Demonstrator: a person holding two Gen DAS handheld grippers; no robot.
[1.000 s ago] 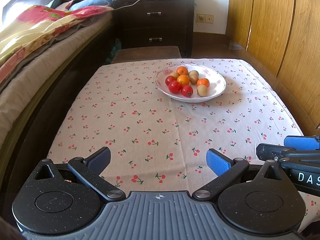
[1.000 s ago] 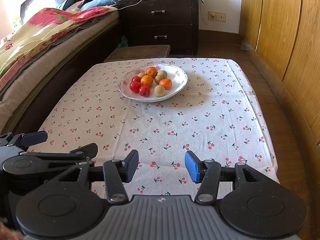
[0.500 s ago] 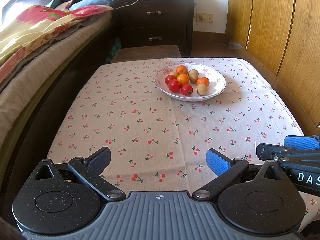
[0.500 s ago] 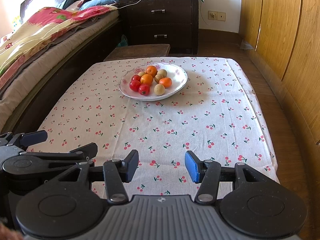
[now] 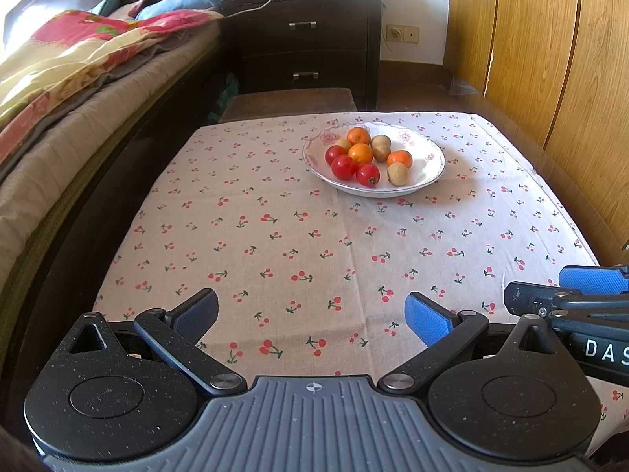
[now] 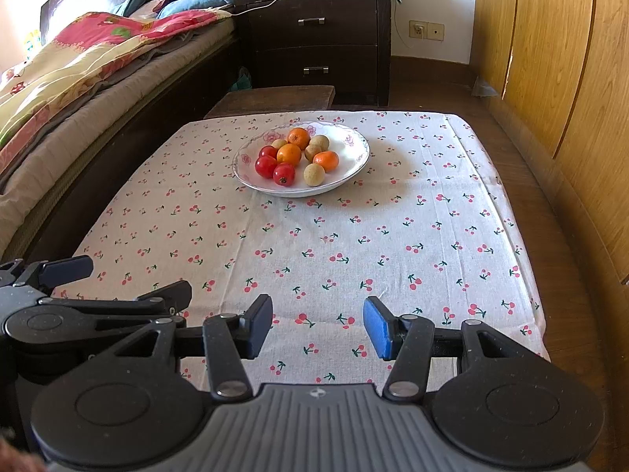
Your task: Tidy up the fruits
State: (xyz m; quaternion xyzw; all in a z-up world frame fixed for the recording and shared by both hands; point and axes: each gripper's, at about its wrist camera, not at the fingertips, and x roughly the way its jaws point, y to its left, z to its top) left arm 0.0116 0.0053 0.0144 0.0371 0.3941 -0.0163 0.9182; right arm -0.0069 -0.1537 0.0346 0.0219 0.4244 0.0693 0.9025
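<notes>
A white plate (image 5: 426, 175) sits on the cherry-print cloth (image 5: 298, 244) of the counter, upper middle of both frames, holding red, orange and tan fruits (image 5: 367, 157) bunched together. The left gripper (image 5: 310, 314) hangs at the bottom of its frame, fingers wide apart with nothing between them. The right gripper (image 6: 317, 324) at the bottom of its frame stands partly apart, also empty. A bed (image 5: 59, 90) lies at the left.

Cherry-print tablecloth (image 5: 298, 236), bed (image 5: 78, 90) (rumpled quilt), dark dresser (image 5: 306, 43)
</notes>
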